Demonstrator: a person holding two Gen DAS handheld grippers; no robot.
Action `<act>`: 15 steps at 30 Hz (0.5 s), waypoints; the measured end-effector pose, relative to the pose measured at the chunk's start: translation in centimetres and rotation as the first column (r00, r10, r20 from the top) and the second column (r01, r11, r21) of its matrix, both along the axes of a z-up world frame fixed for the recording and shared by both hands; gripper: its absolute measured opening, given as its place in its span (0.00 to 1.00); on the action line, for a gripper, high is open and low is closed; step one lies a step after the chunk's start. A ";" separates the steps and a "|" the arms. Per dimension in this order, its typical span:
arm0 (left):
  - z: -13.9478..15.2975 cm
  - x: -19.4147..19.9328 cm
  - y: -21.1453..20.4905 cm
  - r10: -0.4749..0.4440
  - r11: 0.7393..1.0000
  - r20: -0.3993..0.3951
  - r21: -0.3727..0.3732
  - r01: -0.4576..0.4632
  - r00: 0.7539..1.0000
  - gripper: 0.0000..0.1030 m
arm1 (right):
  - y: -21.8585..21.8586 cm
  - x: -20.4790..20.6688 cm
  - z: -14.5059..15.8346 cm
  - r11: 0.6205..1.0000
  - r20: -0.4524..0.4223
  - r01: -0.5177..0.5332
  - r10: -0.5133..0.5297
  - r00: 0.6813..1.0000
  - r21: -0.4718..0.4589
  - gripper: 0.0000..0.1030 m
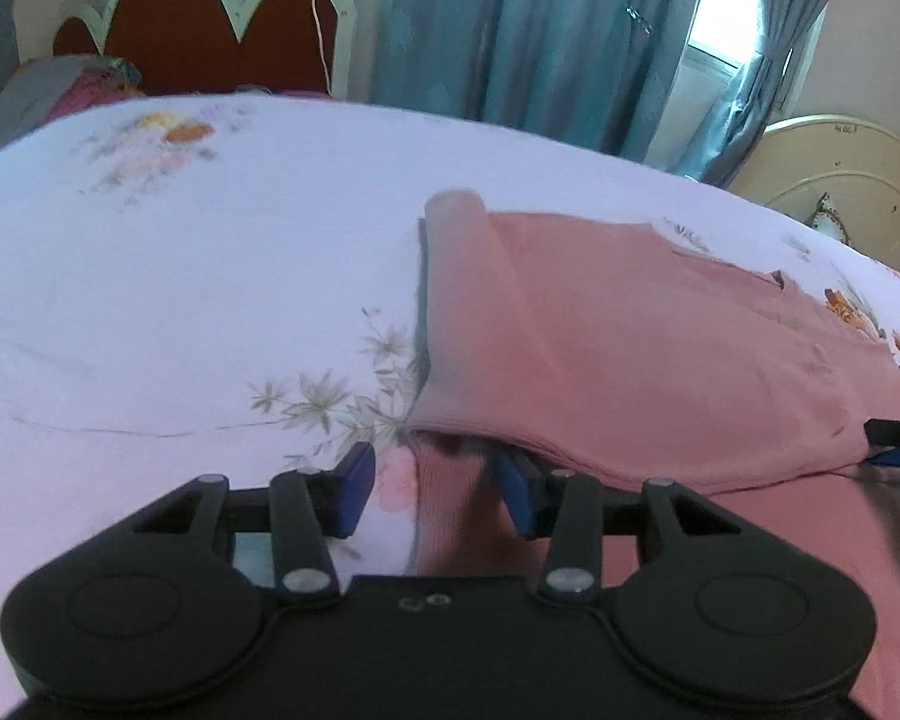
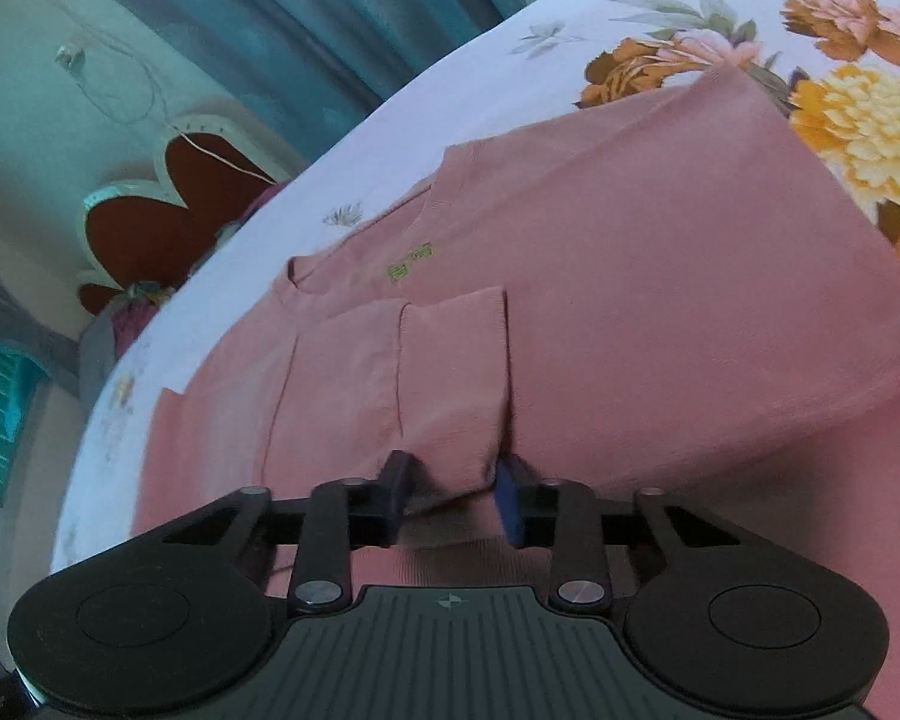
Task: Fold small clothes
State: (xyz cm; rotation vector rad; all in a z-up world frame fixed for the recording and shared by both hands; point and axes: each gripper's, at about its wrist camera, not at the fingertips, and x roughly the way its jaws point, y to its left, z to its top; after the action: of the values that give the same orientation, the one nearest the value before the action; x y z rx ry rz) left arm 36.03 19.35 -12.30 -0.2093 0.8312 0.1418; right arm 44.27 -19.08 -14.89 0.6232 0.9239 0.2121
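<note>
A pink knit top (image 1: 648, 348) lies on a bed with a floral sheet (image 1: 180, 276), partly folded over itself. My left gripper (image 1: 435, 489) is open at the garment's near left corner, its blue pads either side of a pink edge. In the right wrist view the pink top (image 2: 600, 300) shows its neckline with a green label and both sleeves folded in. My right gripper (image 2: 456, 495) is open, its pads straddling the end of a folded sleeve (image 2: 450, 384). The right gripper's tip (image 1: 897, 441) shows at the left view's right edge.
A red and white headboard (image 1: 210, 30) stands at the far end of the bed with a pile of clothes (image 1: 48, 90) beside it. Blue curtains (image 1: 540, 30) and a window lie behind. A cream footboard (image 1: 840, 180) is at the right.
</note>
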 end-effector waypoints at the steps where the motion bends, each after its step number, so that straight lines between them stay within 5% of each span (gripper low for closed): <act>1: -0.5 0.5 0.1 -0.010 1.000 -0.015 -0.005 0.010 1.000 0.31 | 0.2 0.3 0.0 1.000 0.003 -0.007 0.007 1.000 -0.017 0.21; 2: -0.7 0.9 -0.1 -0.022 1.000 -0.009 0.003 0.022 1.000 0.27 | 0.5 0.5 0.2 0.999 0.006 -0.018 0.018 1.000 -0.034 0.05; 4: -0.5 1.4 -0.2 -0.041 0.998 -0.016 0.038 0.042 0.999 0.15 | 1.3 0.7 1.4 0.994 0.053 -0.045 0.050 0.997 -0.101 0.05; 10: -1.3 0.6 0.8 -0.054 0.999 -0.001 0.007 0.054 0.999 0.12 | 1.4 -2.1 9.6 0.973 0.352 -0.008 0.092 0.931 -0.232 0.05; 11: -1.4 0.6 0.9 -0.057 0.998 0.000 0.007 0.057 0.998 0.12 | 1.3 -2.3 9.4 0.961 0.356 -0.005 0.107 0.928 -0.276 0.05; 13: -1.5 0.6 1.0 -0.055 0.998 0.003 0.000 0.055 0.998 0.12 | 0.9 -1.0 5.9 0.937 0.202 -0.061 0.137 0.970 -0.343 0.05; 15: -1.6 0.7 1.4 -0.055 0.998 0.000 -0.009 0.055 0.998 0.11 | -0.1 -0.5 3.1 0.949 0.111 -0.075 0.115 0.987 -0.307 0.05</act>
State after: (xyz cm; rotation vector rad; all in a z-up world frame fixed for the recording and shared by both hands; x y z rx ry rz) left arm 36.75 20.75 -13.85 -0.1945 0.8368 0.0865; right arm 43.74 -19.20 -11.77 0.2779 0.8417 0.1897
